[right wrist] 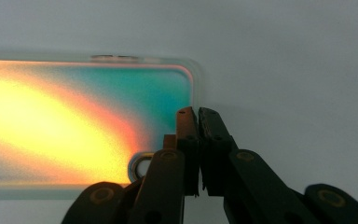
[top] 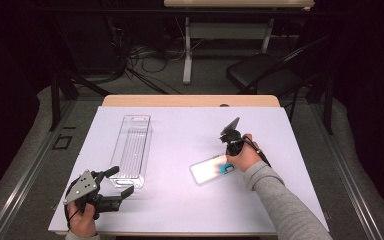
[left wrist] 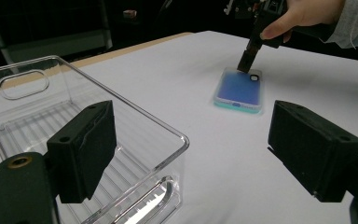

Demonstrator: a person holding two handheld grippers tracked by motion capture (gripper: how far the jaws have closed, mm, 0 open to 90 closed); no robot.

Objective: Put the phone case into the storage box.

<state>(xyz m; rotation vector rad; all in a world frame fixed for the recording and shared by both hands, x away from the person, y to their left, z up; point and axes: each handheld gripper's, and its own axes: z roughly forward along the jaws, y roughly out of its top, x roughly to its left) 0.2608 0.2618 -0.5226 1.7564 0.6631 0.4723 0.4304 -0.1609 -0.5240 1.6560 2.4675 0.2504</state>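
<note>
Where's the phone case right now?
The phone case lies flat right of the clear bin in the high view, with the right gripper at its near-right end.

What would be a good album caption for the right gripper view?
Closed black fingers pinch the end edge of a rainbow-tinted phone case lying flat on the white table.

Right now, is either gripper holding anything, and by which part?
The right gripper is shut on the phone case, pinching its end edge beside the camera cutout. The left gripper holds nothing.

- Your phone case point(top: 211, 169), iridescent with a teal rim, lies flat beneath your right tongs point(top: 228, 161), whose closed tips meet its right end.
</note>
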